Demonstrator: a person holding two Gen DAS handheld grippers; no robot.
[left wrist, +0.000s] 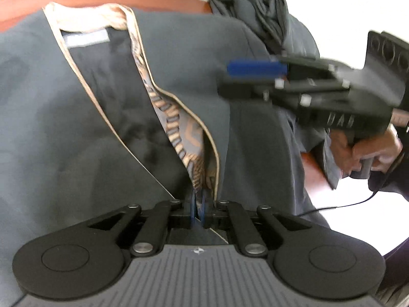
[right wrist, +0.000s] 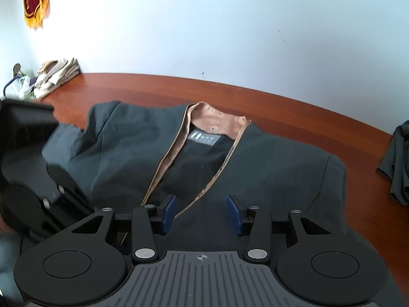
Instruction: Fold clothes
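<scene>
Pinched between the blue pads of the left gripper (left wrist: 199,208), at the bottom centre of its view, is the tan-piped front edge of a dark grey jacket (right wrist: 122,148) lying flat on the reddish wooden table (right wrist: 294,107). Right gripper (right wrist: 202,215) hovers over the jacket's front, jaws apart with nothing between them, and a dark bundle of clothes (right wrist: 398,163) sits at the right edge

A reddish-brown wooden bench (right wrist: 294,112) with a curved far edge stands against a plain white wall (right wrist: 204,25), evenly lit by soft daylight. A dark red pennant with gold fringe (right wrist: 34,0) hangs on the wall at the upper left.
</scene>
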